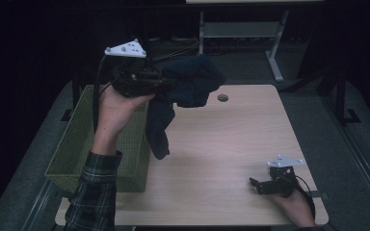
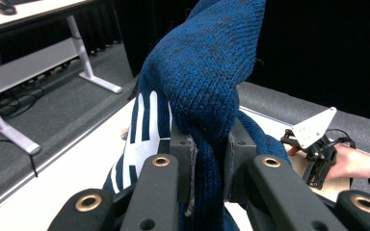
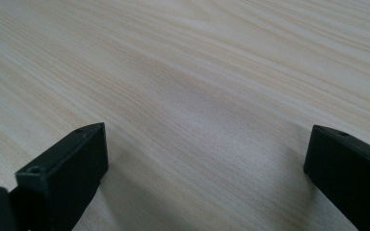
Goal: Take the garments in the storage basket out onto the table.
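Two grippers are in your hands. From the high view, your left gripper (image 1: 142, 79) is raised above the near end of the olive-green woven basket (image 1: 79, 144), which stands at the left edge of the pale wood-grain table (image 1: 221, 144); a dark blue knitted garment (image 1: 183, 91) hangs from it over the table, clear of the basket. That view renders the garment as a dark mass. The left gripper view resolves the knit texture and white stripes (image 2: 142, 134), and shows the jaws clamped together on a fold of the fabric (image 2: 207, 144), with your right hand (image 2: 356, 163) farther off. Your right gripper (image 1: 270, 185) rests low near the table's front right corner. The right gripper view shows its jaws spread wide apart, holding nothing, with bare wood grain (image 3: 197, 96) between them.
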`<act>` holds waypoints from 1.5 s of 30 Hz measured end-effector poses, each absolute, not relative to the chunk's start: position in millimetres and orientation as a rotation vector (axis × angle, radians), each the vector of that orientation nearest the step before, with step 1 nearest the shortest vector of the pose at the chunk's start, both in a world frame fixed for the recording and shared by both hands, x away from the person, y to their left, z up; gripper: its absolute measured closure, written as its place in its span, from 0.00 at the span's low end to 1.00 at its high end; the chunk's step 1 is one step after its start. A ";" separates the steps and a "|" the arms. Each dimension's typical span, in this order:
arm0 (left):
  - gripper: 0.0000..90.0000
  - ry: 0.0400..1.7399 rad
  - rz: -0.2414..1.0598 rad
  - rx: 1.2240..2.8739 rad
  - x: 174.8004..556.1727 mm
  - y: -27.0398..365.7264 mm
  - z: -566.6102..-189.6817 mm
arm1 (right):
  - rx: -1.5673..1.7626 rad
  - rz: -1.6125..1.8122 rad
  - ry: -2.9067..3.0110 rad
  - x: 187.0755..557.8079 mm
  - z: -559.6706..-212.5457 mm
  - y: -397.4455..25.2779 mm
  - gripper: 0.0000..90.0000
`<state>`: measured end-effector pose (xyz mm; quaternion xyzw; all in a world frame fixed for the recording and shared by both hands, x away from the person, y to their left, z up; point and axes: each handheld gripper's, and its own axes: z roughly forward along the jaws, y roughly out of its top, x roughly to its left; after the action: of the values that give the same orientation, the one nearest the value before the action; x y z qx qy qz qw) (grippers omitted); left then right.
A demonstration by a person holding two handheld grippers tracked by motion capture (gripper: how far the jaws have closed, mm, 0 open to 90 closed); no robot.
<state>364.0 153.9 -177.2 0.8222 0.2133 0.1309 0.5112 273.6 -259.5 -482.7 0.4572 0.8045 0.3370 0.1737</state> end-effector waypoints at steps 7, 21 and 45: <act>0.87 0.494 0.291 1.991 366.5 132.5 -186.1 | 1.298 0.959 2.281 273.5 -482.7 -259.4 0.01; 0.87 0.441 0.194 1.967 364.3 86.3 -217.5 | 1.297 0.959 2.281 273.4 -482.6 -259.4 0.01; 0.87 0.385 0.018 1.952 360.3 23.7 -272.1 | 1.295 0.956 2.280 273.5 -482.6 -259.5 0.01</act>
<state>360.3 23.7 -272.1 0.8227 0.1623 0.0074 0.5448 273.5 -259.5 -482.6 0.4568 0.8044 0.3374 0.1745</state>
